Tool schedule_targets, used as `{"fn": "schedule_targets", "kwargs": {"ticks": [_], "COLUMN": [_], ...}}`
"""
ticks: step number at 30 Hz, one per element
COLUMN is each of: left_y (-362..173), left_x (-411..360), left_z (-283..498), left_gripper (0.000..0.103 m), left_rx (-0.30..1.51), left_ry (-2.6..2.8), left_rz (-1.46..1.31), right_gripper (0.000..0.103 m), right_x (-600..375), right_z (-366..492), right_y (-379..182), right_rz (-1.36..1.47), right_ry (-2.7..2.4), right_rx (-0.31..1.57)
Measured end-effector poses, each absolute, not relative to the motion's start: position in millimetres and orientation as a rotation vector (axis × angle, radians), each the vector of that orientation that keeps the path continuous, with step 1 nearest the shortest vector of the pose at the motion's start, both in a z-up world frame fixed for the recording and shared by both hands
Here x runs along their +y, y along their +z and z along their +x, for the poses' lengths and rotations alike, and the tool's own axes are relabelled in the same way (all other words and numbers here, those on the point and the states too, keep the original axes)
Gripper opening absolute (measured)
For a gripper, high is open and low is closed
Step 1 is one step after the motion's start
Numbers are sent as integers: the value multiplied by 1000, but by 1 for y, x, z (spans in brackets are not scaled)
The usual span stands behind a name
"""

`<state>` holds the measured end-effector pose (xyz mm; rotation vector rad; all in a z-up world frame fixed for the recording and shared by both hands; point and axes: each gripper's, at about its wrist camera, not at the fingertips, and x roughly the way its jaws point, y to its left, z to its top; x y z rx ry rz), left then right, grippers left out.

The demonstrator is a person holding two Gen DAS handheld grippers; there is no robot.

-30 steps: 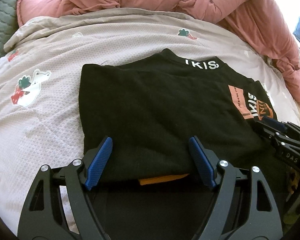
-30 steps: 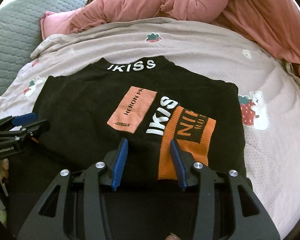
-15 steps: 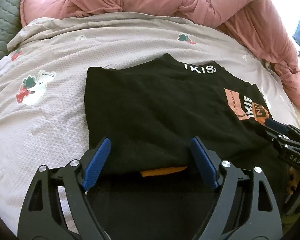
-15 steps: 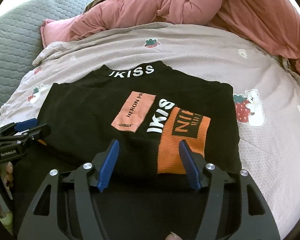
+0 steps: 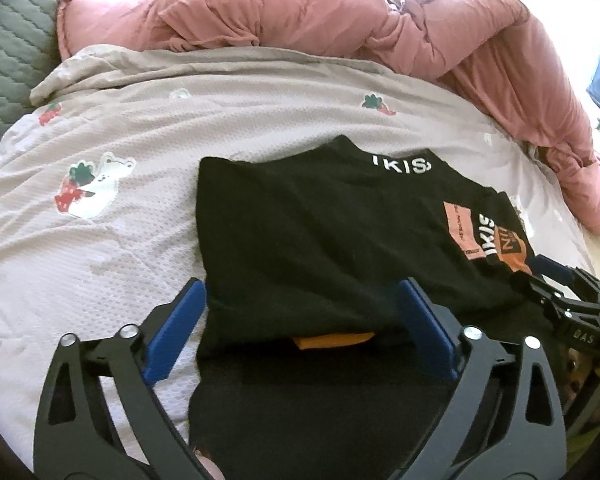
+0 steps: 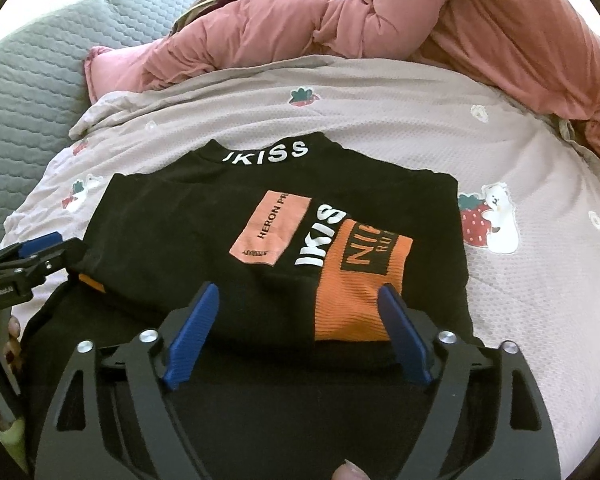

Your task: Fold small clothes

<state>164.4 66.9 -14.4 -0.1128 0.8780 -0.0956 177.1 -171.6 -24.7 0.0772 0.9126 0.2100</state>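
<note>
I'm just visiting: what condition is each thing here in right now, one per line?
Black top: folded over, lying flat on the bedspread, printed side up.
Left tool: open, jaws have just been widening, folded edge between them, not gripped.
Right tool: open, jaws have just been widening, top's edge between them, released.
Bedspread: spread out, slightly wrinkled.
Pink quilt: bunched up behind.

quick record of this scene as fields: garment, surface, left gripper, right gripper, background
garment: black top with orange patches and white lettering, folded, lying flat
surface: pale bedspread with strawberry and bear prints
left gripper: open, jaws just been opening, fingers either side of the folded near edge, not pinching it
right gripper: open, jaws just been opening, astride the near edge by the orange patch
background: pink quilt bunched beyond the bedspread
</note>
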Motion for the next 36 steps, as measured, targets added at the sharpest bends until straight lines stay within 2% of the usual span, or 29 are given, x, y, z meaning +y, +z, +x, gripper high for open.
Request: {"fn": "schedule_targets", "kwargs": {"ticks": [4, 36], "left_y": [-9, -2], "left_x": [71, 126], "left_z": [161, 99], "left_gripper": [93, 93], "left_rx": [866, 797], "left_ry": [-71, -18], "left_rz": [-109, -276], "right_gripper": [87, 87], "right_x": [-174, -200], "right_z": [175, 135], "right_y": [-20, 13], "right_rz": [79, 92], "right_ry": [204, 213], "right_rx": [902, 841]}}
